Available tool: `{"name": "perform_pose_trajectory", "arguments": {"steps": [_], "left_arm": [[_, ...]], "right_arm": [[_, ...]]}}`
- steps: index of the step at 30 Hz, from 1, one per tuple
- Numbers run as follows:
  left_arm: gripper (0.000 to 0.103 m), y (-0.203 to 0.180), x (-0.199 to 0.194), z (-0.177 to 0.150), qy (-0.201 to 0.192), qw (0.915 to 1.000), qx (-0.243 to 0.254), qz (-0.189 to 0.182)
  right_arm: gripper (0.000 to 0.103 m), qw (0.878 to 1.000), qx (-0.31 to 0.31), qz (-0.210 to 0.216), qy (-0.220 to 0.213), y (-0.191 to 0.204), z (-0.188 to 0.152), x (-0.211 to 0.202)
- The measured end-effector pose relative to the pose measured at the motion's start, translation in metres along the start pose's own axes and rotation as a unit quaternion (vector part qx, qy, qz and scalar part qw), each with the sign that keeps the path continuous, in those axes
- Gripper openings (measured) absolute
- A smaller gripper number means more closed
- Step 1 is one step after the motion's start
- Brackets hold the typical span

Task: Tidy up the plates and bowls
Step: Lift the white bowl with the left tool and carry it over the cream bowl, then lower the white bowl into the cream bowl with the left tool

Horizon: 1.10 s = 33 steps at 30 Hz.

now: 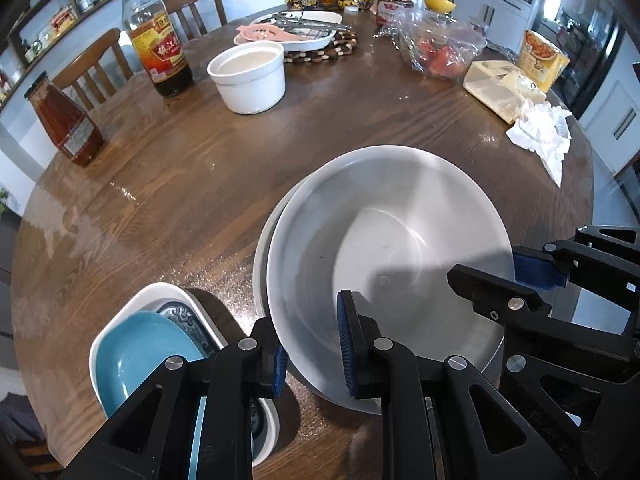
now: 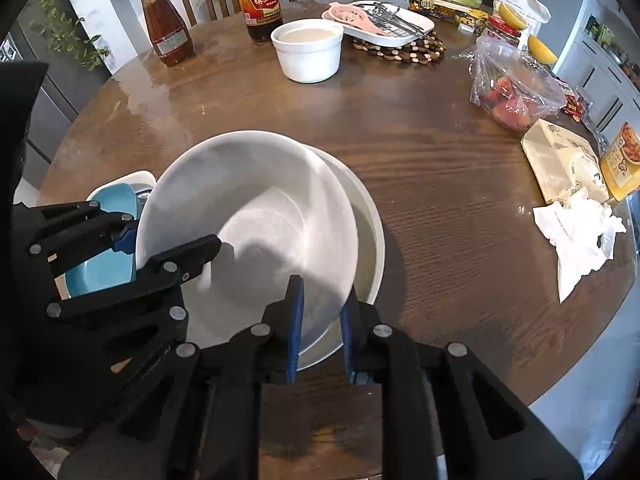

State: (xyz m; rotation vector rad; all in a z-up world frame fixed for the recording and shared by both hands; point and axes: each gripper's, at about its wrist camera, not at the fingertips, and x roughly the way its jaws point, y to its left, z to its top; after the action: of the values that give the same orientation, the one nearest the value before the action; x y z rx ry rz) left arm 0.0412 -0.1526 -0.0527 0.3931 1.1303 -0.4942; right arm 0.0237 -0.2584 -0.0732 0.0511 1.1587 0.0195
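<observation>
A big white bowl (image 1: 400, 240) (image 2: 260, 208) is held at its near rim by both grippers, tilted and nested off-centre in a second white bowl (image 1: 259, 272) (image 2: 370, 232) on the wooden table (image 1: 160, 184). My left gripper (image 1: 312, 354) (image 2: 174, 236) is shut on the rim's left side. My right gripper (image 2: 322, 320) (image 1: 492, 270) is shut on the right side, one blue pad inside the bowl and one outside. Whether the upper bowl rests on the lower one I cannot tell. Left of them a white rectangular dish (image 1: 160, 292) holds a light blue dish (image 1: 136, 356) (image 2: 116, 200) and a blue-patterned one.
At the back stand a white ramekin (image 1: 248, 76) (image 2: 308, 52), a vinegar bottle (image 1: 156, 40), a sauce jar (image 1: 64, 120) and a tray of utensils (image 1: 296, 28) on a beaded trivet. At the right lie bagged strawberries (image 2: 512, 96), a paper pack (image 2: 560, 160) and crumpled tissue (image 2: 576, 232).
</observation>
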Motion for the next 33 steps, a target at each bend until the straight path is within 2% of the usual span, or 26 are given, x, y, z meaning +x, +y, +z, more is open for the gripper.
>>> {"name": "perform_pose_trajectory", "arguments": {"steps": [33], "left_arm": [[0.020,-0.0044,-0.0001,-0.0007,-0.004,0.9998,0.013,0.010]], "right_arm": [[0.021,1.000,0.007,-0.003,-0.007,-0.0011,-0.0018,-0.0022]]}}
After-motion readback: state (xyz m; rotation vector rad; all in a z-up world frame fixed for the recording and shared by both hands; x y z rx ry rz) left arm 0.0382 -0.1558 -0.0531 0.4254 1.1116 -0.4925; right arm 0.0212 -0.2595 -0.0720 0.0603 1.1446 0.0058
